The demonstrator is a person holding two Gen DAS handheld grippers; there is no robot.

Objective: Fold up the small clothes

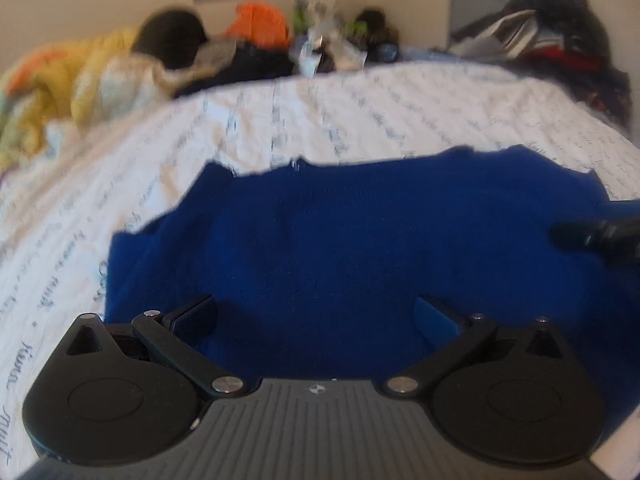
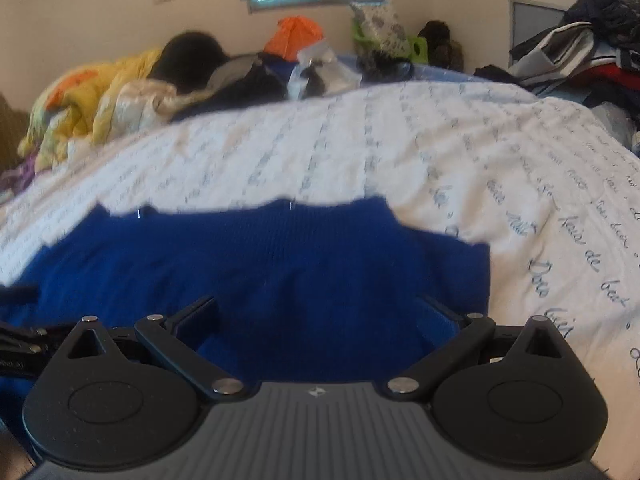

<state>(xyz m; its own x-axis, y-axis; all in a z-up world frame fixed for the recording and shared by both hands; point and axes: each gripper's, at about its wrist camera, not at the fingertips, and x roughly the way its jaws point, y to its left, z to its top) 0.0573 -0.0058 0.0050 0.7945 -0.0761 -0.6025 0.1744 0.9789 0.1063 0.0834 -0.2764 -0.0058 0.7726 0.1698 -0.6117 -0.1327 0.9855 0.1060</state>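
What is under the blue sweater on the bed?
The blue sweater lies on a white bedsheet printed with script writing. Anything else beneath the sweater is covered and cannot be seen.

cursive script on bedsheet [image 2: 520, 184], mostly illegible, "de" readable

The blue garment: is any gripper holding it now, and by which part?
Nothing is held. The left gripper and the right gripper are both open above the blue garment, which lies on the bed sheet.
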